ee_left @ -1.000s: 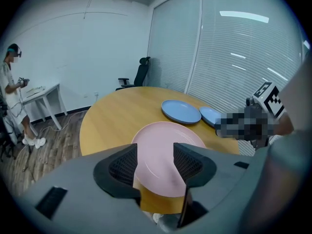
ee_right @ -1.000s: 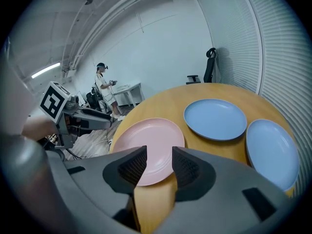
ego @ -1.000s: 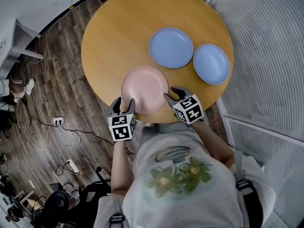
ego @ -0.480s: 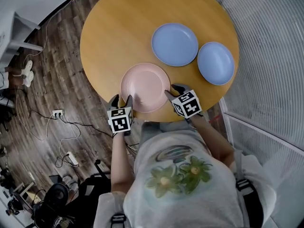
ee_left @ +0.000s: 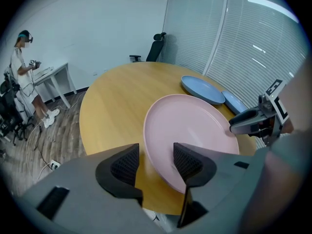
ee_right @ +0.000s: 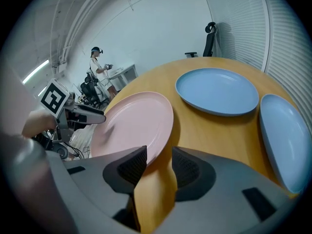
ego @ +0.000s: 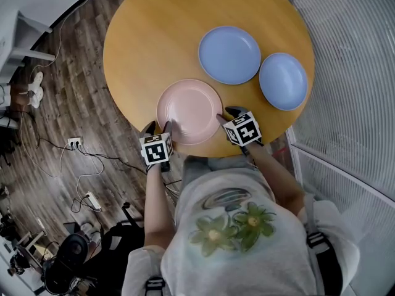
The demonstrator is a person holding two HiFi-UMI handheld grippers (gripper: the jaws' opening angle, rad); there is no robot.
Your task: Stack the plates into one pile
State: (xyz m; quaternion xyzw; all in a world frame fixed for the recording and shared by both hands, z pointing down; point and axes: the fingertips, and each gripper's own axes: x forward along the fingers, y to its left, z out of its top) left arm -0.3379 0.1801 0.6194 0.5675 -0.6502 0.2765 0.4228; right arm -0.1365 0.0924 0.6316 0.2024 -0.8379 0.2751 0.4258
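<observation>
At the near edge of the round table, about 6 o'clock, the pink plate lies flat. The two blue plates sit apart from it, up around 2 o'clock.

Looking down from the head you only get the marker cubes and the jaw tips at the rim. The gripper views show the gap. The left gripper has its jaws apart with the plate's rim running between them, and daylight shows beside one pad. The right gripper is the same, with jaws apart and the rim just by one pad. The left gripper view also catches another person standing at a desk by the far wall.

Both grippers tilt steeply down, the left at the plate's 7 o'clock and the right at its 4 o'clock.

Compared with a second ago, both have dropped closer to the plate, which hasn't budged.
</observation>
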